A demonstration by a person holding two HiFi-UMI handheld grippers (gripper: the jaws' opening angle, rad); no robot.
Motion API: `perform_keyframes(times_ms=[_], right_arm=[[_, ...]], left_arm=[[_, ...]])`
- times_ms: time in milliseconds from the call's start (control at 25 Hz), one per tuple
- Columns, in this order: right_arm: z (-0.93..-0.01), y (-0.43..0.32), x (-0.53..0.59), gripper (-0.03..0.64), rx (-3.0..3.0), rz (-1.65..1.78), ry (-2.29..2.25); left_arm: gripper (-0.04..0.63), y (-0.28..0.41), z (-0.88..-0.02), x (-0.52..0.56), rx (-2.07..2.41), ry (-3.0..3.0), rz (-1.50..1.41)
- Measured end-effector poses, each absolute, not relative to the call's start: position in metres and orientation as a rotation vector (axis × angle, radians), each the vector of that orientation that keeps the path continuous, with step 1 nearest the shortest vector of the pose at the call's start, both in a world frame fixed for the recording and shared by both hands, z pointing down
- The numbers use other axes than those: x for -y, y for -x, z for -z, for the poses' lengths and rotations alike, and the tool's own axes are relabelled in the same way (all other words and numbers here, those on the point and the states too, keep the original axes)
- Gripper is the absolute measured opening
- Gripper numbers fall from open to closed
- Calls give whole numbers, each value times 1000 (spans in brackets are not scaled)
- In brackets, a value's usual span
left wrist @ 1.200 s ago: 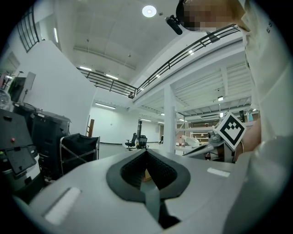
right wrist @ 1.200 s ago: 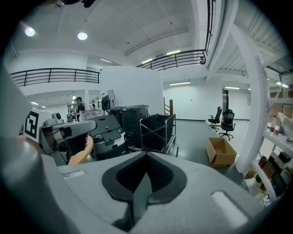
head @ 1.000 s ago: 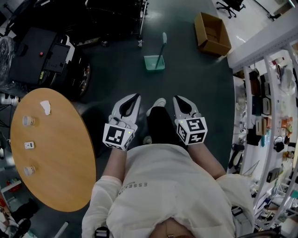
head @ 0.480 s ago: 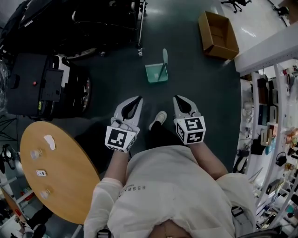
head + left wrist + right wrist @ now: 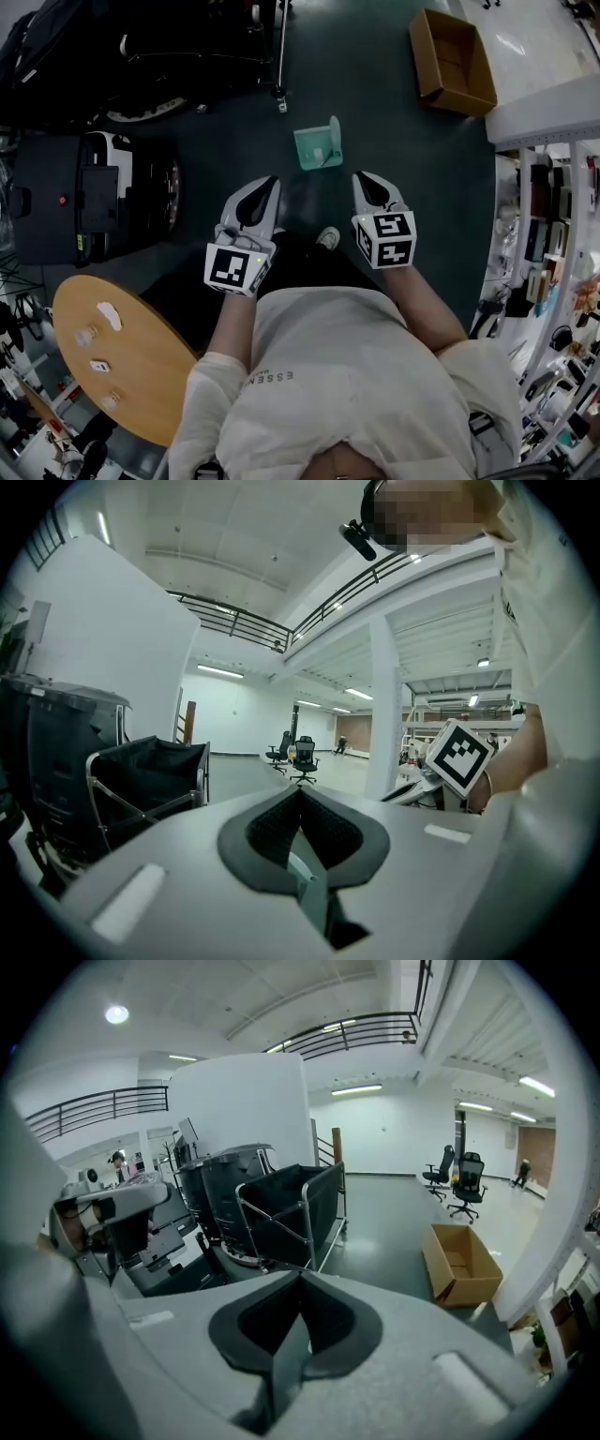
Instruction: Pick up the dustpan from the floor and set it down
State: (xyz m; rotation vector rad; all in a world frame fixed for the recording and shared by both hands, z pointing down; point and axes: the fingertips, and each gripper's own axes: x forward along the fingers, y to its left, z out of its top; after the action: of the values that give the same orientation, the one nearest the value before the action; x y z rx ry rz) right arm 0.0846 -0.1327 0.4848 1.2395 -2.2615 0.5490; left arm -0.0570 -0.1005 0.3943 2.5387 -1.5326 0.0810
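A pale green dustpan (image 5: 319,147) with an upright handle stands on the dark floor in the head view, ahead of both grippers. My left gripper (image 5: 266,182) is held below and left of it, jaws closed with nothing between them. My right gripper (image 5: 362,177) is held below and right of it, also shut and empty. Neither touches the dustpan. In the left gripper view my left gripper (image 5: 301,790) points across the hall at about level. The right gripper view has my right gripper (image 5: 301,1275) aimed toward the floor and a black cart; the dustpan is not seen in either gripper view.
An open cardboard box (image 5: 453,62) lies on the floor at the upper right, seen too as the cardboard box (image 5: 460,1265). A black wheeled cart (image 5: 281,1211) and dark machines (image 5: 80,197) stand at left. A round wooden table (image 5: 117,370) is at lower left; shelving (image 5: 553,244) lines the right.
The person has walked forward: the dustpan is nearer the grippers, and the round table has slid back toward the lower left. Both grippers stay closed and side by side.
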Motion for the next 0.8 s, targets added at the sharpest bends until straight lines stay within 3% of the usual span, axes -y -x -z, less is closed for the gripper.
perform_keyframes(times_ms=[320,600,800], right_arm=[[-535,-72,205,-9,2134,-673,-1264],[-612,-58,251,171,1990,-788,-1222],[-681,-51,283,210,1895,-772,-1173]], left_arm=[[17,69,-438,178,1405,-2509,-138],[17,86,-494,245,1414,-2496,-198],[17,95,-532,279,1445,-2447,-168]])
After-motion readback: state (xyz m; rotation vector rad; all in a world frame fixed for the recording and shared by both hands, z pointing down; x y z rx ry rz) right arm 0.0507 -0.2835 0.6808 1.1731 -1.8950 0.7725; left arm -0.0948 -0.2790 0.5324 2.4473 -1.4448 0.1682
